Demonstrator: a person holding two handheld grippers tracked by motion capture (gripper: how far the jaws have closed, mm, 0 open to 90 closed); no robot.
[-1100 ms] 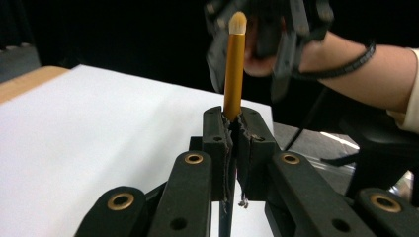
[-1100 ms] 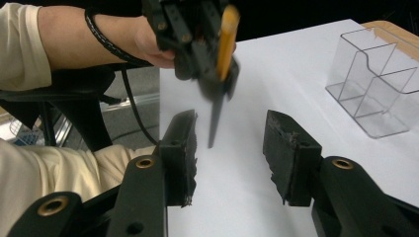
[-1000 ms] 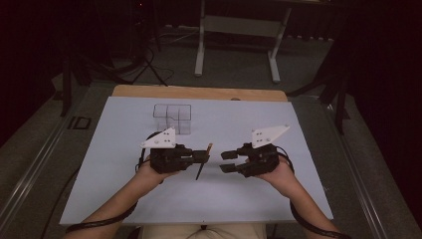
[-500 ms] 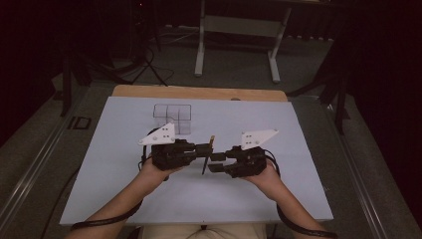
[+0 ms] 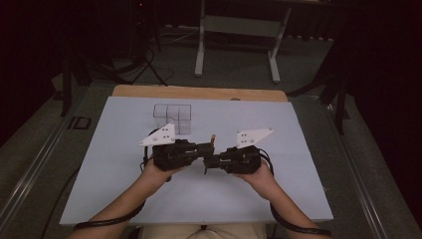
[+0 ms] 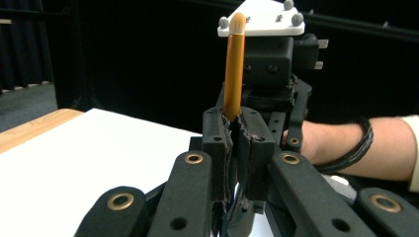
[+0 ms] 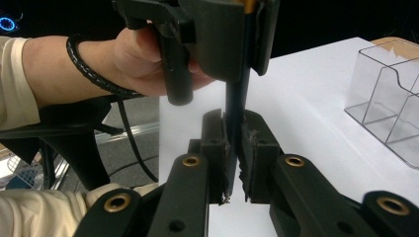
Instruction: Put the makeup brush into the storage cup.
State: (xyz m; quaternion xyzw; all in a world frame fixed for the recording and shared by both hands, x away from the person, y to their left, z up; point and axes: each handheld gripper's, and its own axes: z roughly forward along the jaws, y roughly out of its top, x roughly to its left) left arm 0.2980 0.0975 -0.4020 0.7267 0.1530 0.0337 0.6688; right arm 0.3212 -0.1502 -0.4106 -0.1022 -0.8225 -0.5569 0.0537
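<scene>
Both grippers clamp one pen: left hand-held gripper [image 6: 236, 148] pinches the slim, stiff, slippery orange pen [image 6: 234, 69] mid-barrel; right hand-held gripper [image 7: 236, 148] grips its dark end.

White table top [image 5: 109, 164] with wooden strip [image 5: 199, 92] along far edge. Clear divided plastic box [image 5: 172, 117] standing toward far left of table, also at right in right gripper view [image 7: 390, 103]. Grey metal stand [image 5: 238, 30] on floor beyond table. Dark surroundings.

A slim pen [image 6: 234, 69] — orange barrel, dark lower end — stands upright, clamped above the table.
</scene>
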